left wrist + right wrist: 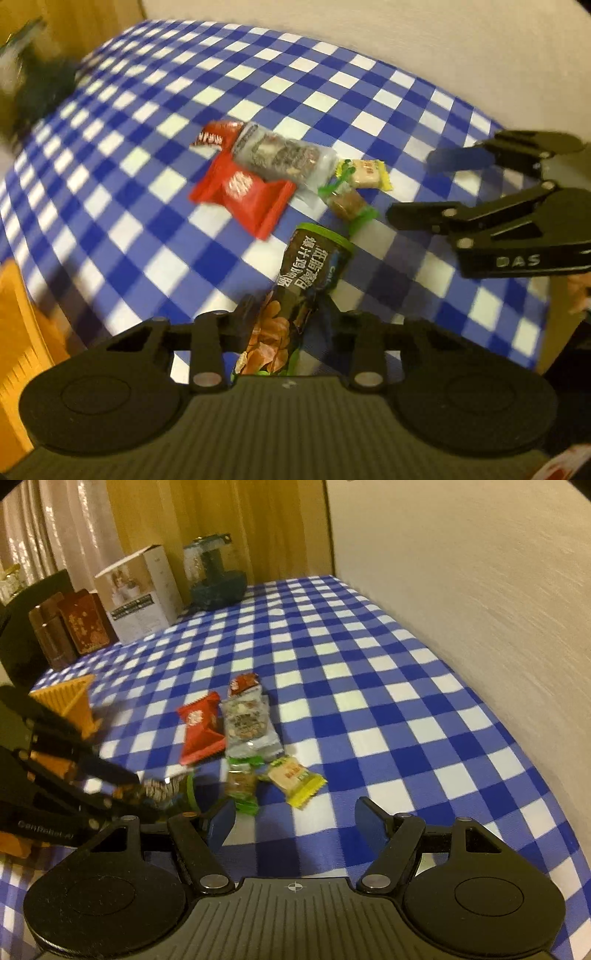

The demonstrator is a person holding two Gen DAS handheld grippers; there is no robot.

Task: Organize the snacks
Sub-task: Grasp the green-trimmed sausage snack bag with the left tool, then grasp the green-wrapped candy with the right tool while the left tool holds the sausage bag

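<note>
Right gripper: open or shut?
Open. The right gripper shows its blue pads spread wide over bare checked tablecloth, nothing between them.

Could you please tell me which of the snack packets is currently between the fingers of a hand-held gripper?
The dark packet with the green top edge: it sits in the left hand-held gripper, while the other packets lie loose on the checked tablecloth.

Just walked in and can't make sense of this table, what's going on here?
A person is sorting snacks with a handheld claw in each hand. The left claw is closed on a dark, green-rimmed snack packet. The right claw hangs open and empty above the blue checked tablecloth. Still lying loose in a small pile are a red packet, a clear-wrapped nut bar, a yellow-edged candy and a green-wrapped candy. An orange rack stands at the table's edge.
</note>
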